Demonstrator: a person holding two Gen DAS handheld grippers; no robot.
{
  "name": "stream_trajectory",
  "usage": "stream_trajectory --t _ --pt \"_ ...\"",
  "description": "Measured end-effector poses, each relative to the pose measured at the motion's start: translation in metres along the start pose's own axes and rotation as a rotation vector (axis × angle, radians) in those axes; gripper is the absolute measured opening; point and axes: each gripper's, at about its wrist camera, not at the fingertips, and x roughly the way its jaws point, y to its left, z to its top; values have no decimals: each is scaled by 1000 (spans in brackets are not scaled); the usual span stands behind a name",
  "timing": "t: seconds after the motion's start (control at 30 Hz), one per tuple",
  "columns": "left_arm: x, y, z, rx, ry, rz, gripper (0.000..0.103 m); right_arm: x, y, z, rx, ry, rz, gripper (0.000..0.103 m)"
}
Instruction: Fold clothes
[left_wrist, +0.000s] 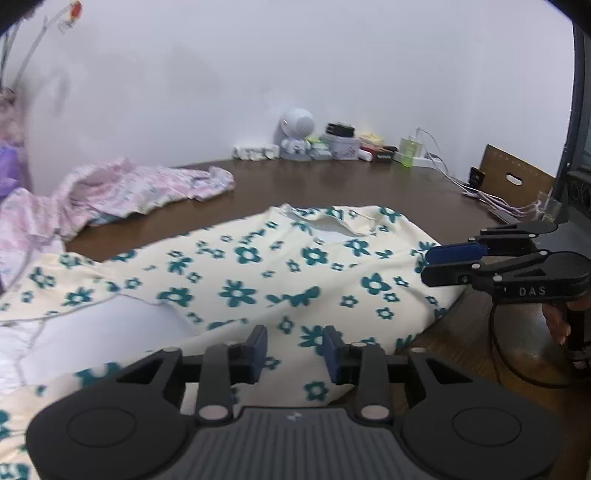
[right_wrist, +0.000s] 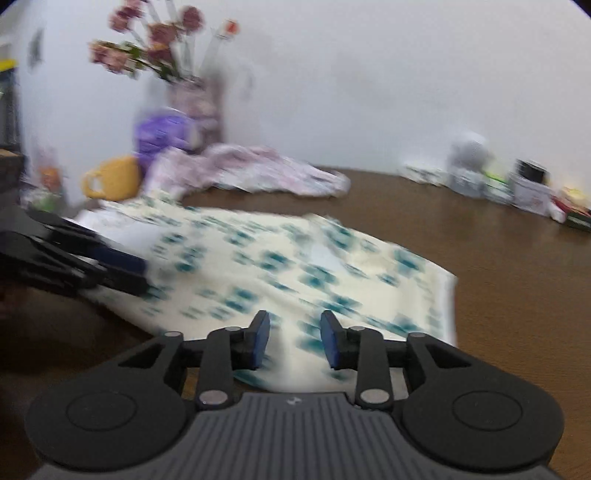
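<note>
Both grippers, left (left_wrist: 294, 349) and right (right_wrist: 294, 339), hang parted and empty over the floral garment (left_wrist: 236, 280) beside bare table (left_wrist: 332, 184).

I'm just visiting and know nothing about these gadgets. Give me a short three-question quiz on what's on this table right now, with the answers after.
1. True or false: the left gripper is clamped on the cream garment with teal flowers.
2. Which garment lies bunched up farther back on the brown table? A) a pink floral one B) a black one C) a striped one
3. Fill in: in the right wrist view, the vase at the back holds ____.

Key
1. False: its jaws stand apart with no cloth pinched between them; the right gripper is the same.
2. A, the pink floral garment.
3. Flowers, pinkish and blurred.
</note>
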Motion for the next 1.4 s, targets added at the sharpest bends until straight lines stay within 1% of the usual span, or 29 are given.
stream_trajectory --t 0.13,0.27,0.33,0.43,0.57,0.63,0.7,0.73,0.8,0.9,0.93,1.0,1.03,1.07,1.1,1.2,1.23,1.33,1.4 --pt "-1 8 -6 -25 -1 27 35 23 23 10 -57 10 6 35" --pt "0 15 -12 -62 -13 57 32 45 29 14 -29 54 -30 35" --pt "-1 15 -13 -62 -19 66 32 47 29 13 -15 63 -41 35" --pt "-7 21 -15 -102 -19 91 32 49 29 11 3 72 -55 35" --pt "-17 37 -21 -166 -23 146 32 47 29 9 12 74 -66 36" --pt "-23 46 -24 -195 -29 186 31 47 29 9 16 75 -69 36" --pt "-30 55 -28 -219 -34 206 29 46 30 9 13 76 -73 37" --pt "-34 60 -29 -229 -39 206 24 47 30 9 12 77 -75 37" --pt "-42 69 -32 -247 -48 205 22 47 31 9 10 78 -77 38" --pt "-55 79 -36 -267 -63 243 23 47 31 10 11 80 -81 39" --pt "-62 84 -38 -287 -71 228 25 47 32 10 10 80 -84 39" --pt "-85 93 -43 -340 -106 192 34 47 32 10 11 81 -88 39" --pt "-97 97 -46 -357 -123 194 42 47 33 10 12 81 -90 39" --pt "-110 100 -50 -362 -130 217 46 47 33 10 12 81 -90 39" --pt "-122 103 -53 -366 -136 242 47 47 33 10 11 81 -91 39" --pt "-154 114 -67 -362 -102 321 50 45 34 12 21 84 -88 40" --pt "-163 118 -71 -357 -83 340 53 44 35 14 31 83 -82 40" --pt "-175 125 -79 -287 -6 390 60 38 51 25 64 45 -3 40" --pt "-174 128 -80 -230 41 437 62 39 70 34 52 24 59 40"
